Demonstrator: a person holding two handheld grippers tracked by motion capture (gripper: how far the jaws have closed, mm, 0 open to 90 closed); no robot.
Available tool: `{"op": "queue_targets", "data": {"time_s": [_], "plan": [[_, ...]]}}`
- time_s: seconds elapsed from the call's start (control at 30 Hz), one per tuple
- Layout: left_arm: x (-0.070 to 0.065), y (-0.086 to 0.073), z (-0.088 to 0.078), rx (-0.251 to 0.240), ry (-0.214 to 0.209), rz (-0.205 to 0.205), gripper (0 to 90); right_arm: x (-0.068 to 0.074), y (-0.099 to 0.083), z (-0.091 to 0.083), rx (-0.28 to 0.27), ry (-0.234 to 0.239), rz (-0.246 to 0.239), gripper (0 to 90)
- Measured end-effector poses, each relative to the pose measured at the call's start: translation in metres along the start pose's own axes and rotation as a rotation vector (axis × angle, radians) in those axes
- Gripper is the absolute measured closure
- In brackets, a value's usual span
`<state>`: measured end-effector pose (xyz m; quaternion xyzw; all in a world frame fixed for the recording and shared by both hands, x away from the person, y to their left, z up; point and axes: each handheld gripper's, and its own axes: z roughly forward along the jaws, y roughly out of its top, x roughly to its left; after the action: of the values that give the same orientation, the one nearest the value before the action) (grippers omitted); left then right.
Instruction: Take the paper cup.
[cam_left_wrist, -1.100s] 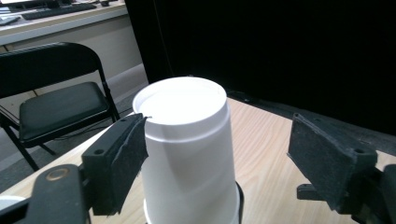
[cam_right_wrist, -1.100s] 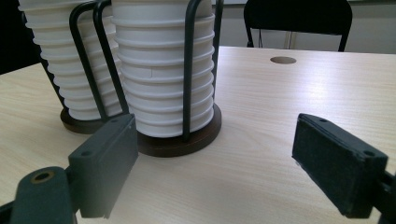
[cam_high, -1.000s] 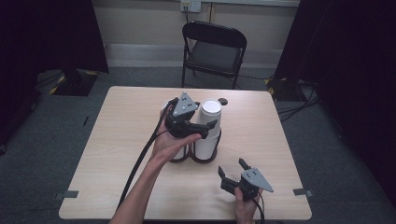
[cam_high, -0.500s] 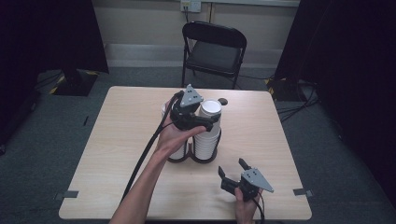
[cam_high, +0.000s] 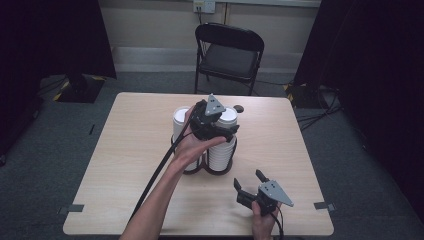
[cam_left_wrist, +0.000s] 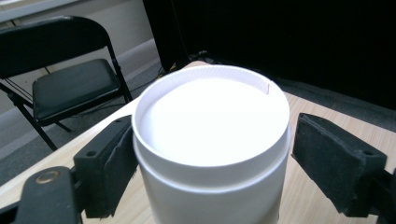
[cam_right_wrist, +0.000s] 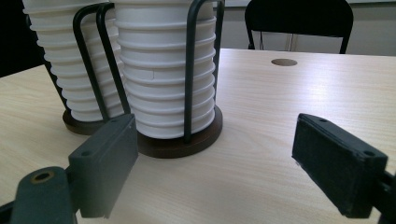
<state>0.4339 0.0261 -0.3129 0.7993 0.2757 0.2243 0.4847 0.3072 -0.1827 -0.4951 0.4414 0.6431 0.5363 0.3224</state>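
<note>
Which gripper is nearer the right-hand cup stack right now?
Left. The left gripper sits at the top of the right-hand cup stack, jaws either side of its top cup. The right gripper rests apart, nearer the person.

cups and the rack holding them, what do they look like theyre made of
Cups: likely paper, matte white, with rolled rims and a thin side seam near the lip.
Rack: dark uprights, probably painted metal rod, thin and smoothly bent, on a round dark brown base, possibly wood.
</note>
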Motion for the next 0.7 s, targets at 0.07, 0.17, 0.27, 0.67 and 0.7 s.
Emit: {"op": "queue_targets", "data": {"time_s": [0.07, 0.17, 0.27, 0.67, 0.7], "plan": [[-0.001, 0.000, 0.002, 0.003, 0.011, 0.004, 15.1, 0.000, 0.000, 0.000, -0.001, 0.000, -0.001, 13.8], [-0.002, 0.000, 0.004, 0.010, 0.020, 0.010, 15.3, 0.000, 0.000, 0.000, -0.001, 0.000, 0.000, 13.8], [-0.002, 0.000, 0.004, 0.011, 0.021, 0.015, 14.9, 0.000, 0.000, 0.000, -0.002, 0.000, -0.003, 13.9], [-0.002, -0.004, 0.014, 0.062, 0.024, 0.011, 15.2, 0.000, 0.000, 0.000, 0.000, -0.002, -0.002, 14.0], [-0.002, -0.004, 0.015, 0.070, 0.026, 0.013, 15.5, 0.000, 0.000, 0.000, 0.000, -0.003, -0.003, 14.0]]}}
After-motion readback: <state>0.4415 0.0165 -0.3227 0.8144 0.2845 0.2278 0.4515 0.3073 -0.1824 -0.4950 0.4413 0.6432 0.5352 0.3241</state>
